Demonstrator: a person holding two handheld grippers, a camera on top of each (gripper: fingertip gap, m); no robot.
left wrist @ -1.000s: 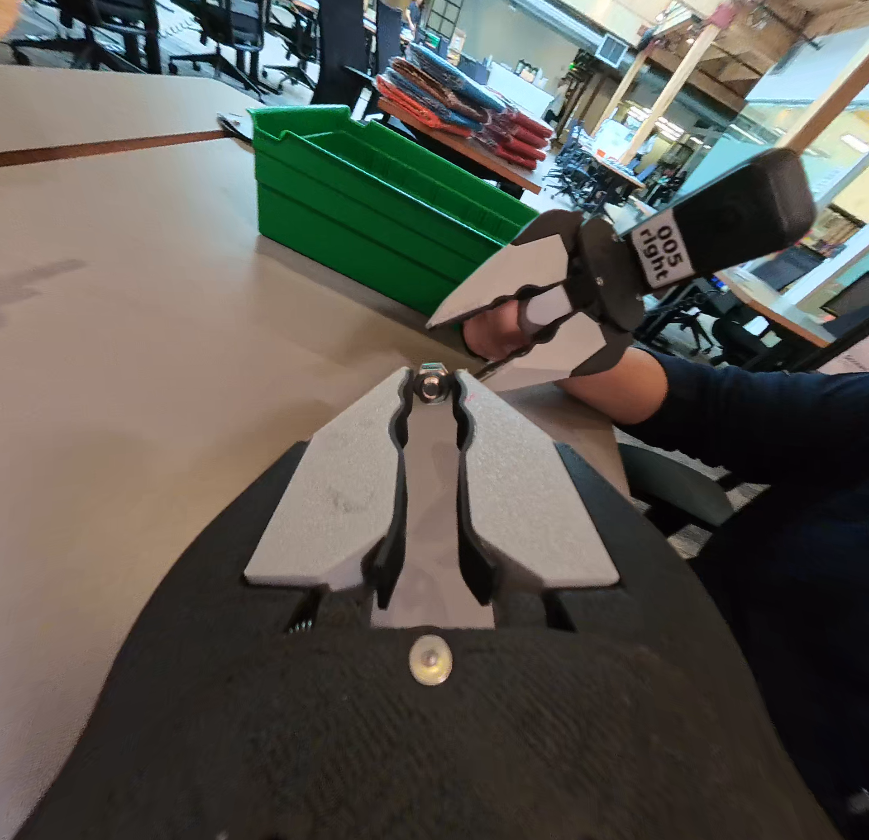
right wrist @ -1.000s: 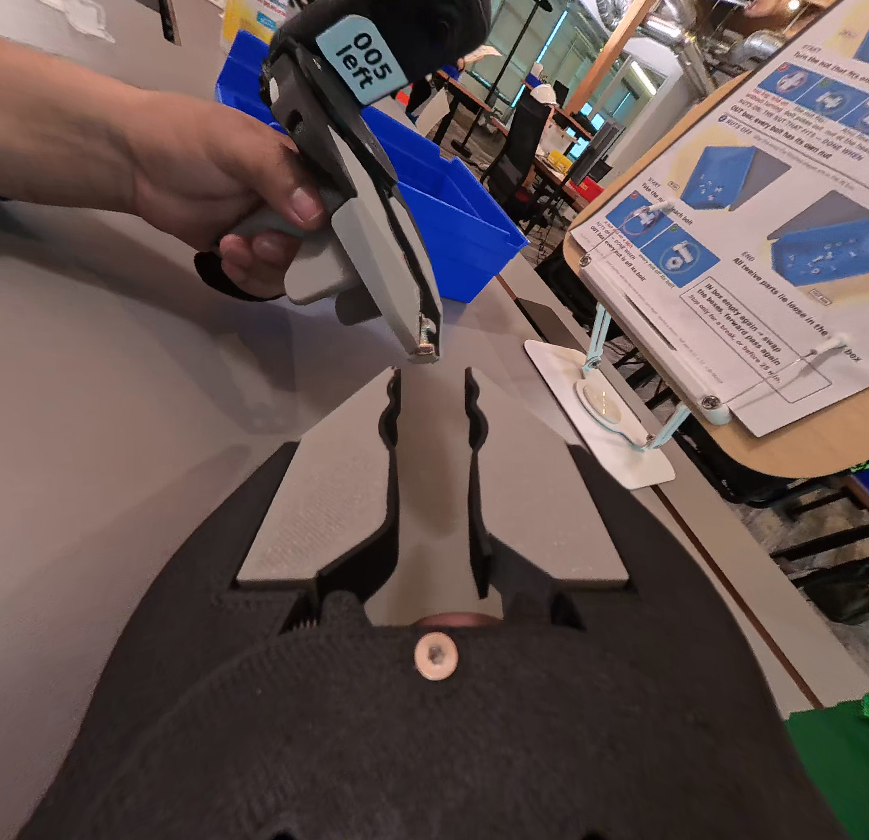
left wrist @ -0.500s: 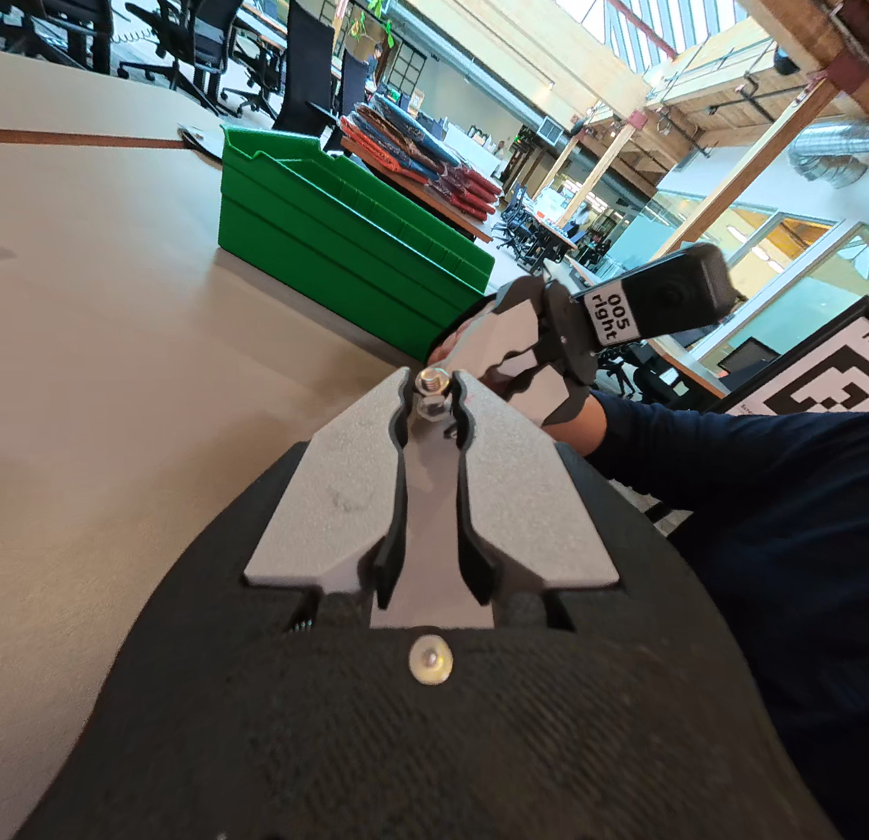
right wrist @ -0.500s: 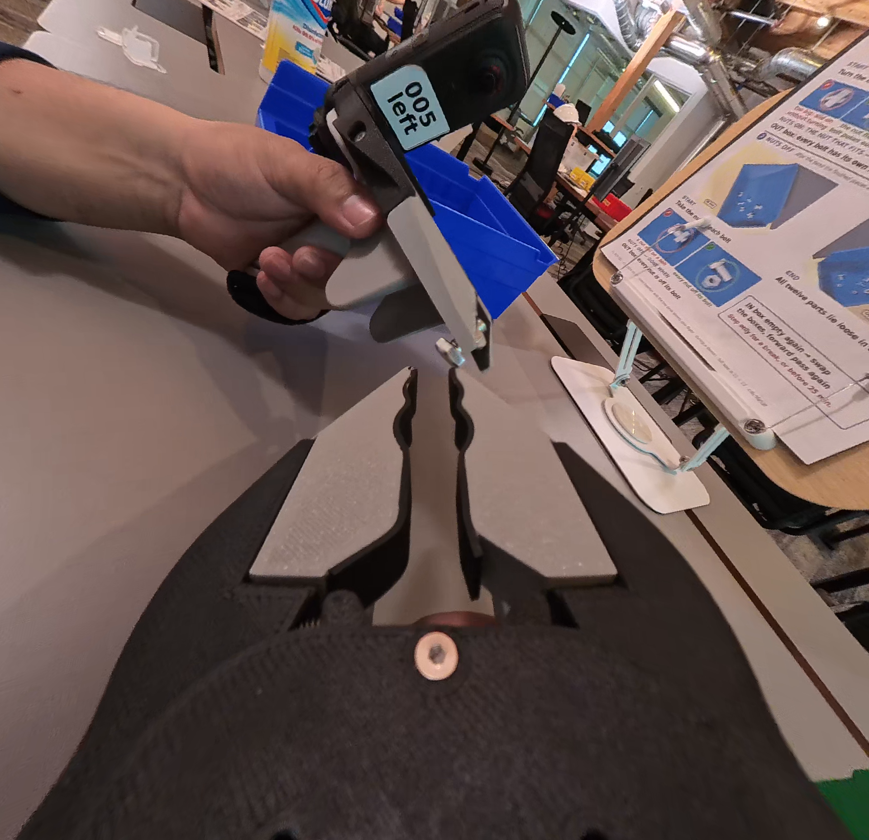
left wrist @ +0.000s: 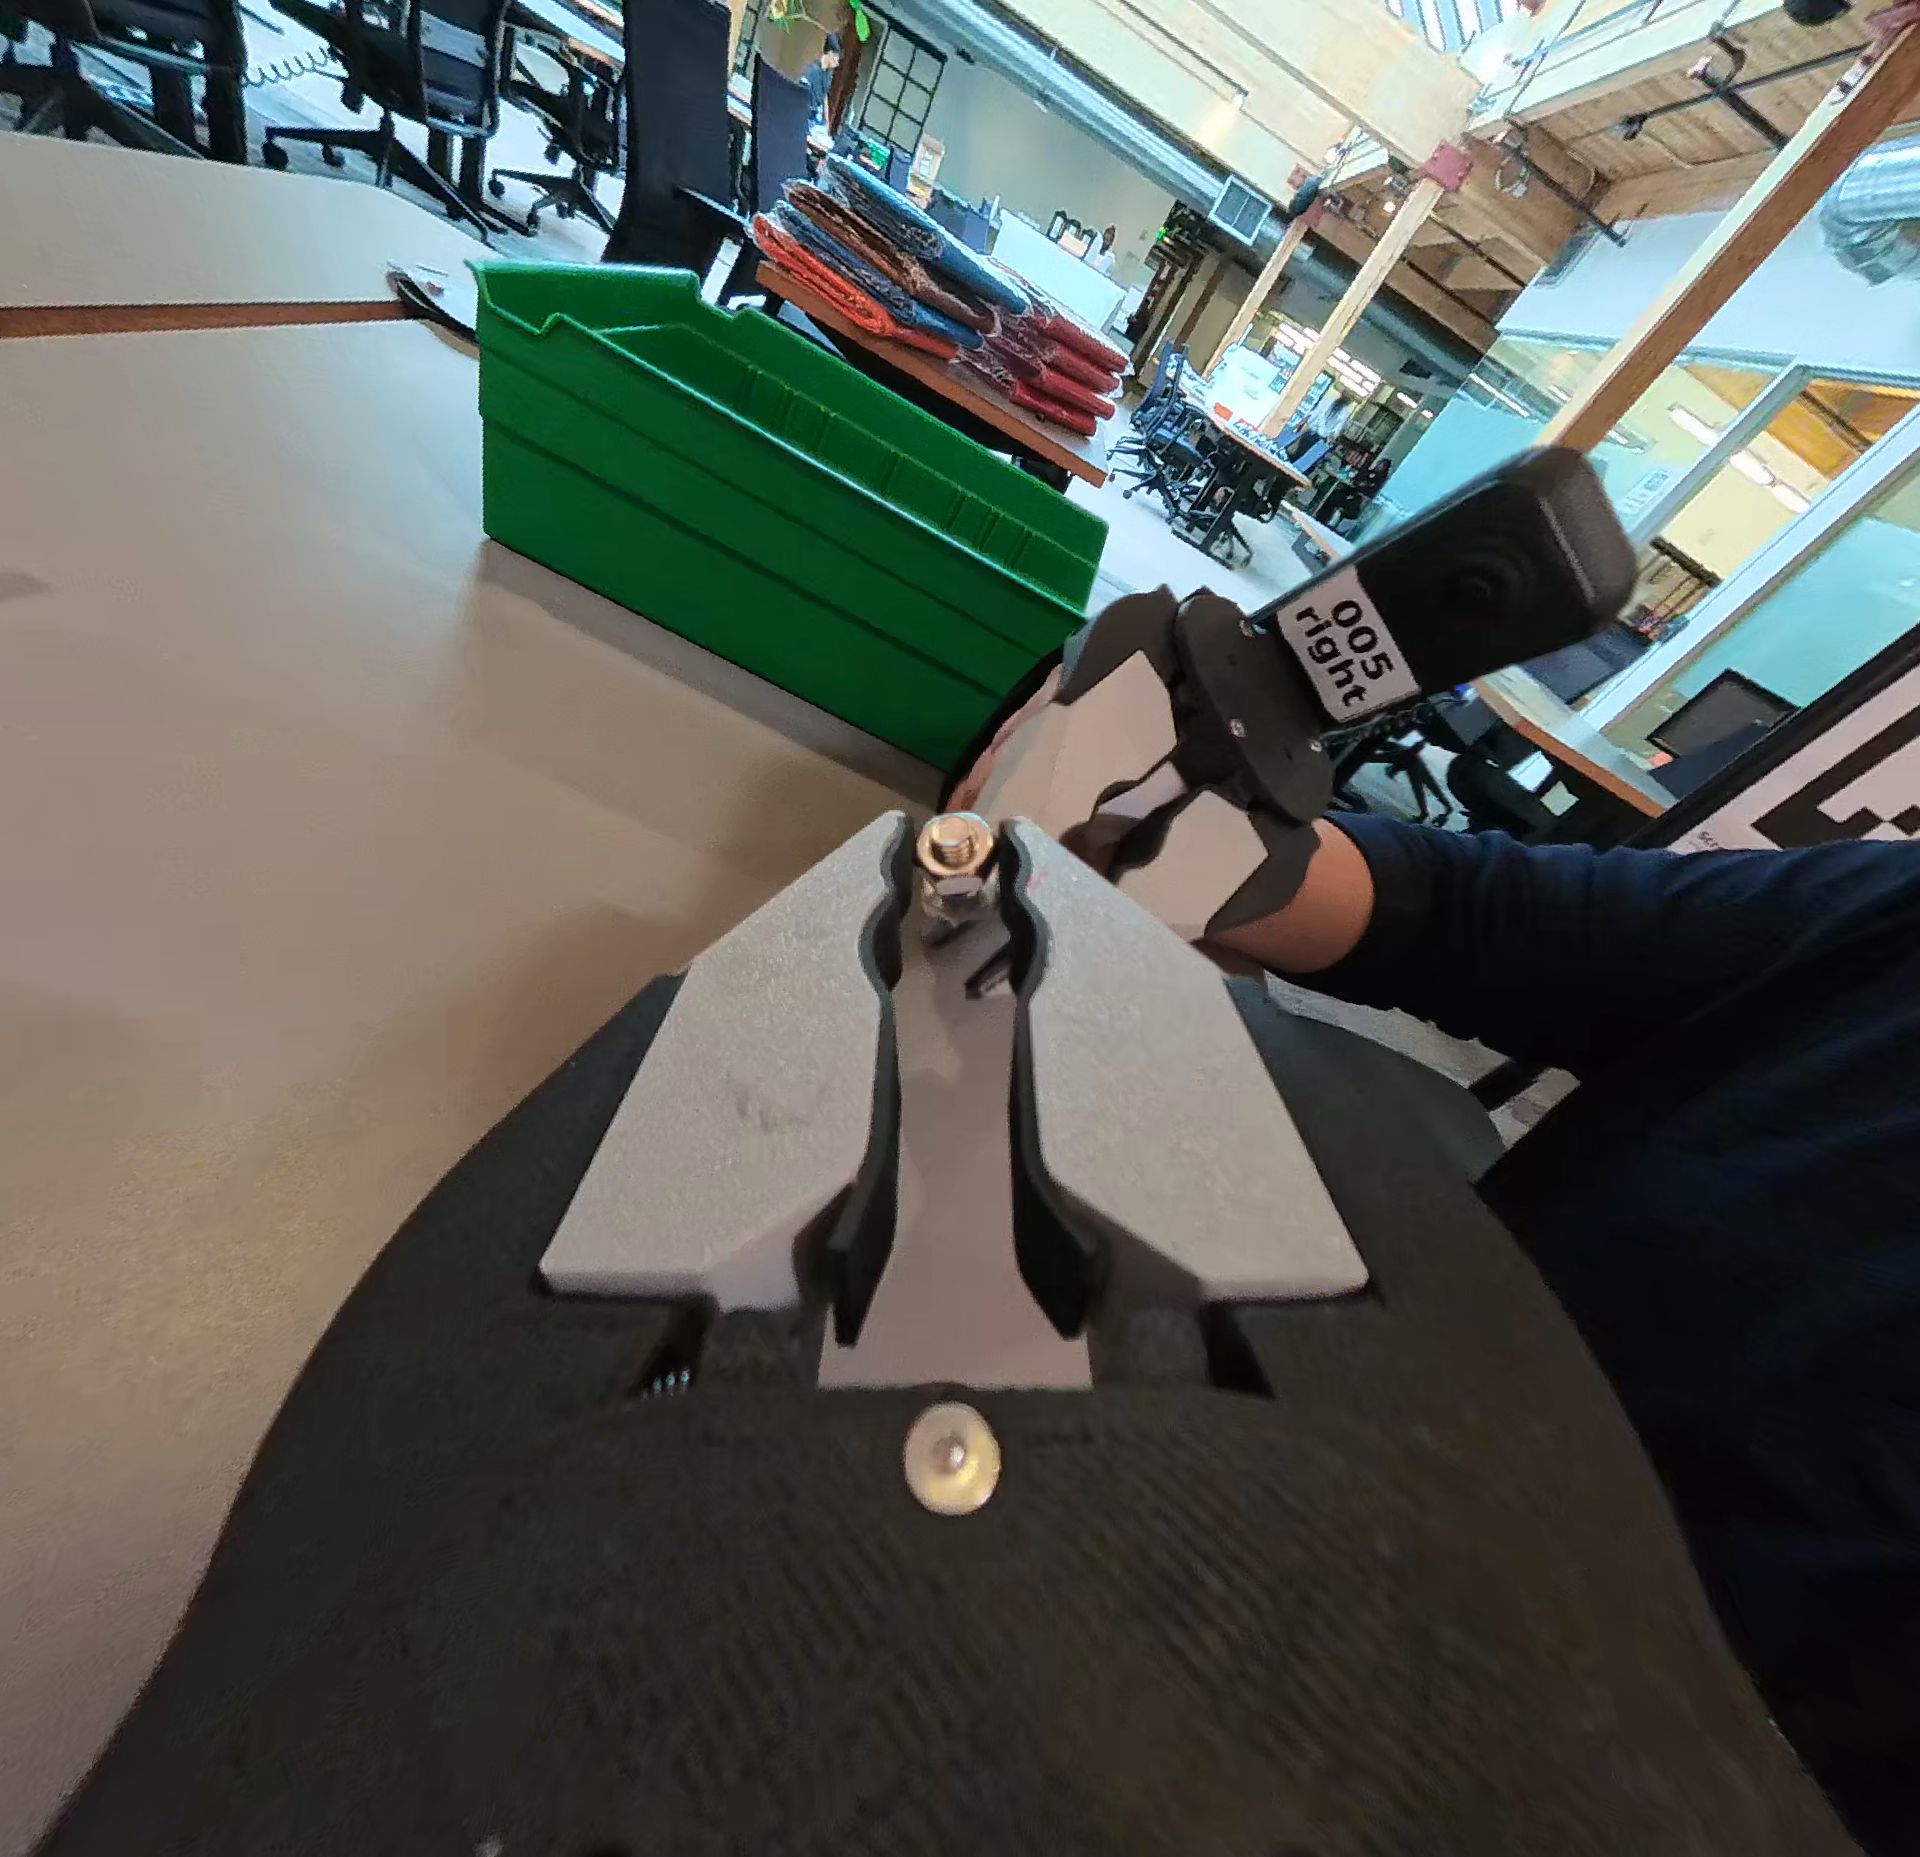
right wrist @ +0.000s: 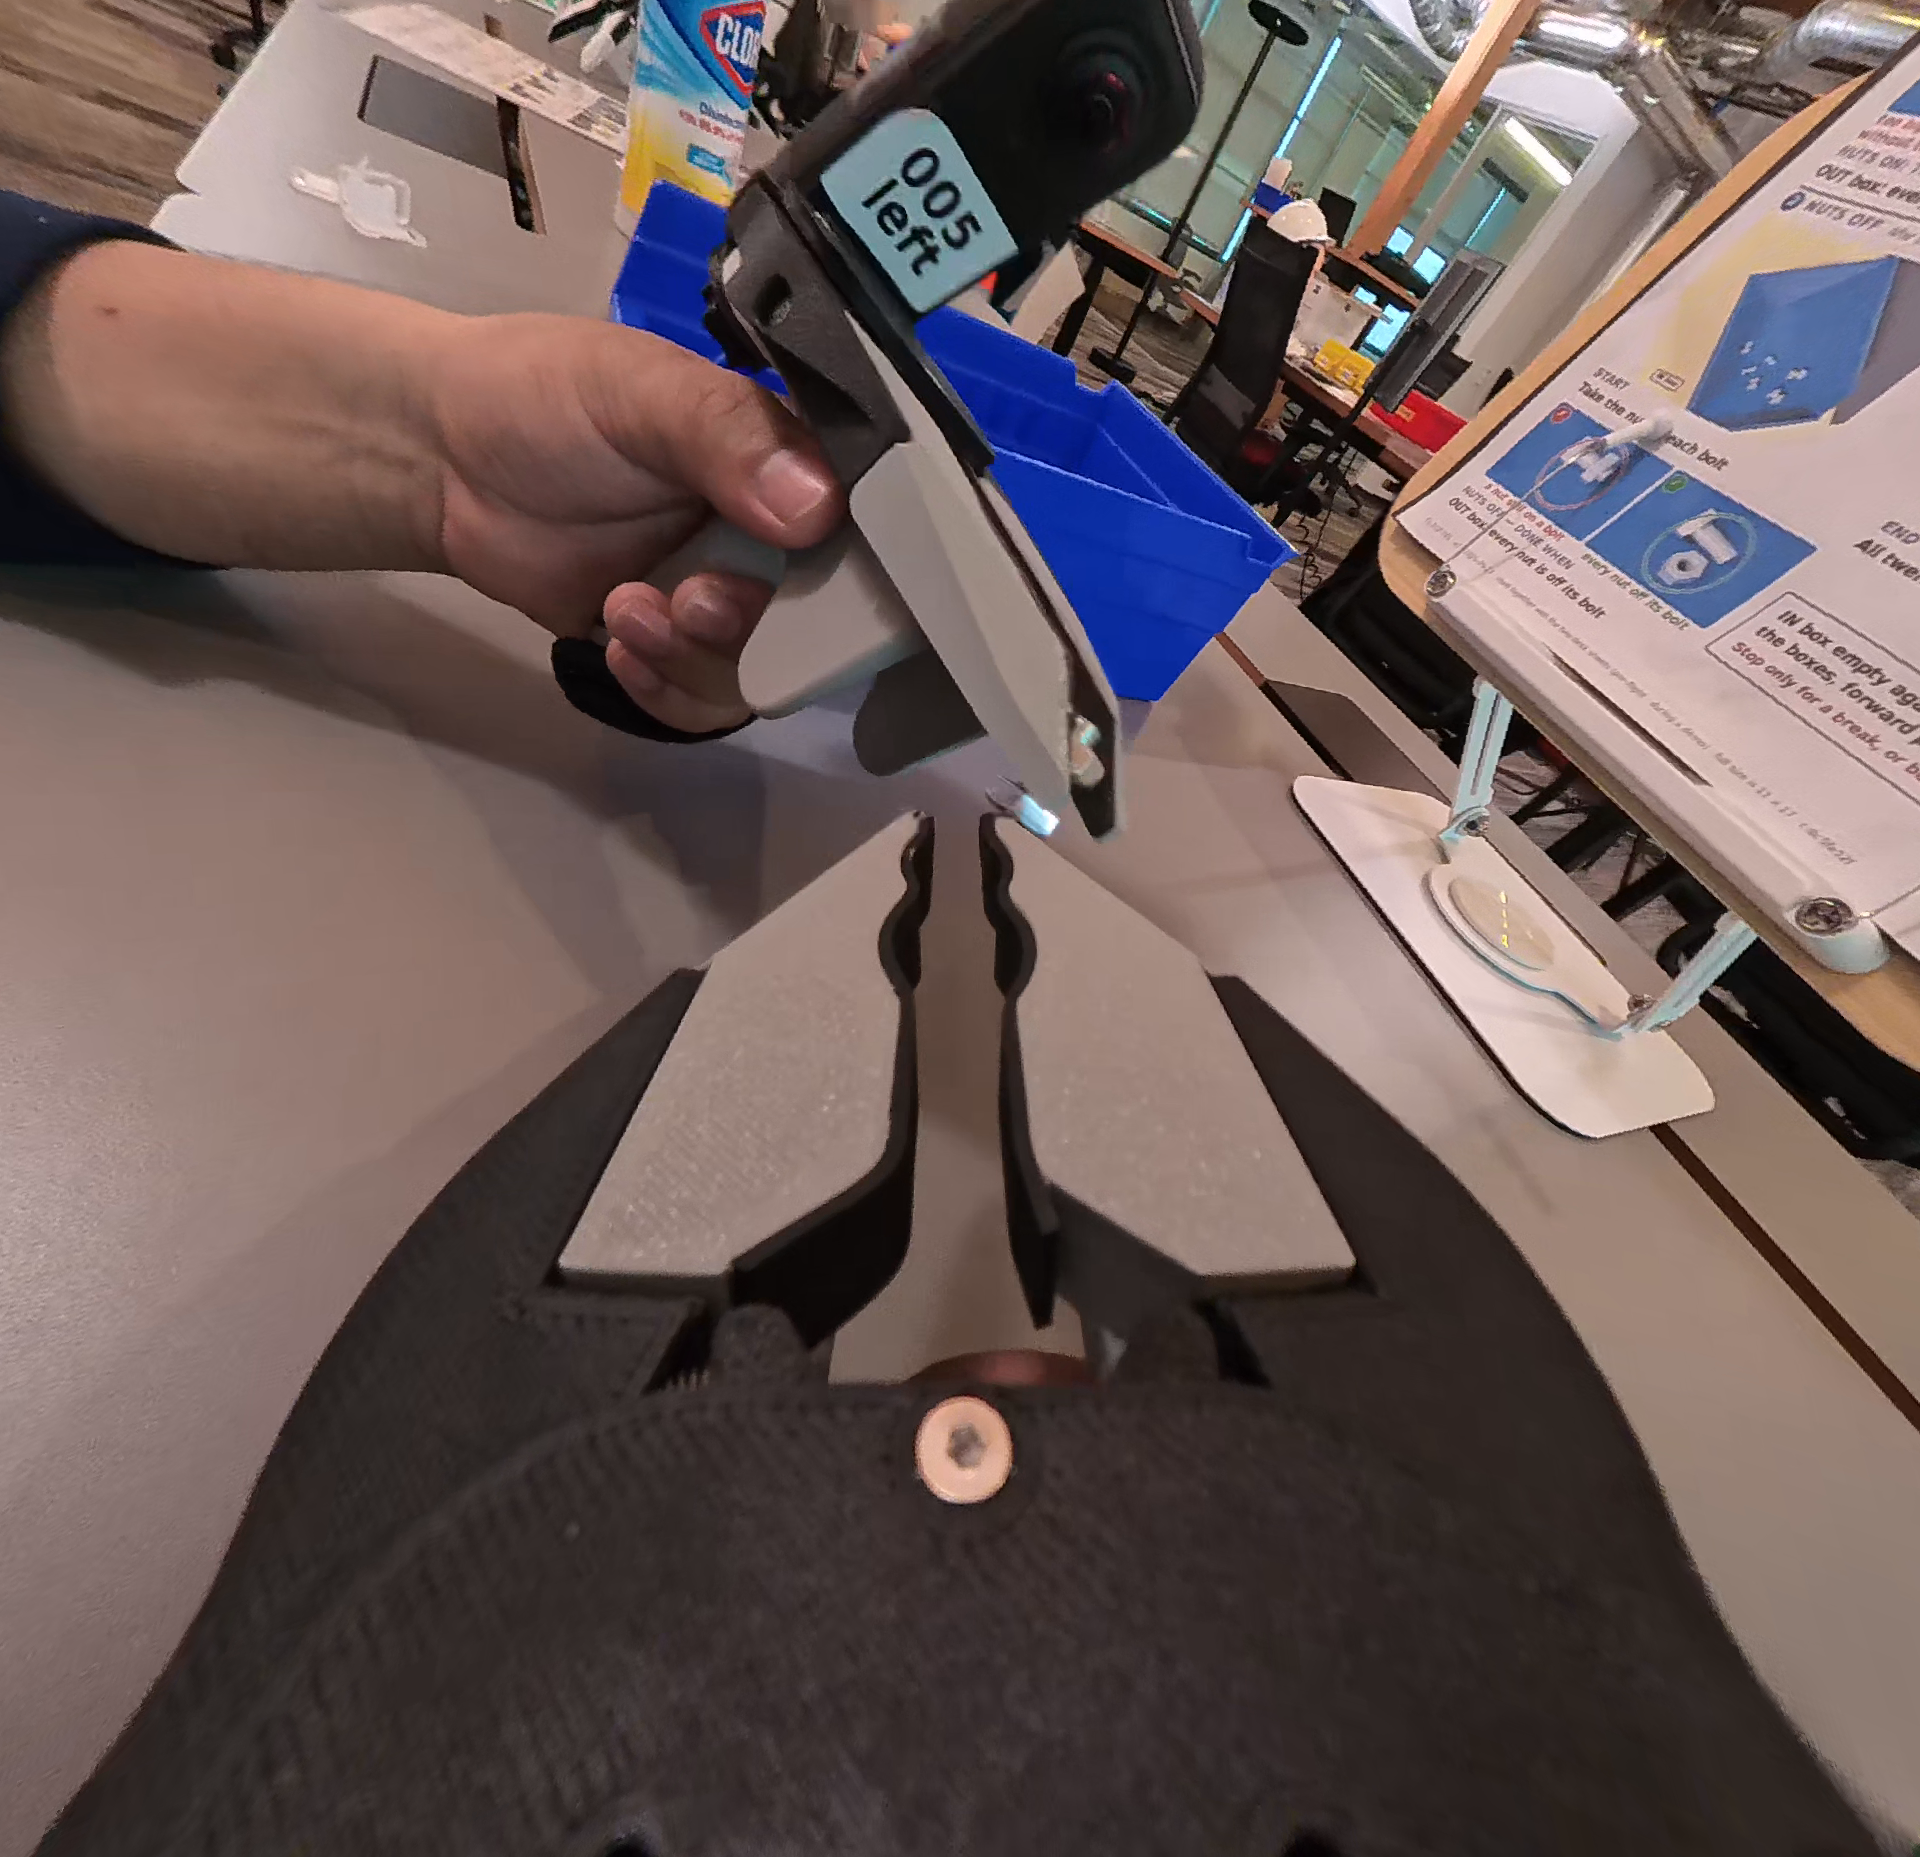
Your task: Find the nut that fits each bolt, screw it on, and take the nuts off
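Observation:
My left gripper [left wrist: 948,837] is shut on a small silver bolt with a nut on it [left wrist: 952,870] and holds it above the table. In the right wrist view the left gripper [right wrist: 1081,779] points down and to the right, and the bolt's end [right wrist: 1023,806] sticks out under its tips. My right gripper [right wrist: 956,833] is nearly shut, with a thin slit and nothing in it. Its tips sit just left of and below the bolt's end. It also shows in the left wrist view [left wrist: 1086,779], close behind the bolt.
A green bin [left wrist: 769,519] stands on the tan table [left wrist: 260,768] beyond the left gripper. A blue bin [right wrist: 1101,519] stands behind the left gripper. An instruction board on a white stand [right wrist: 1507,986] is at the right. A wipes canister [right wrist: 696,82] is at the back. Both grippers' tips are close together, under 4 cm apart.
My right gripper's fingers have closed from a wide gap to a thin slit. The left gripper has lifted and tilted with the bolt, and the bolt's end now sits right at the right gripper's tips.

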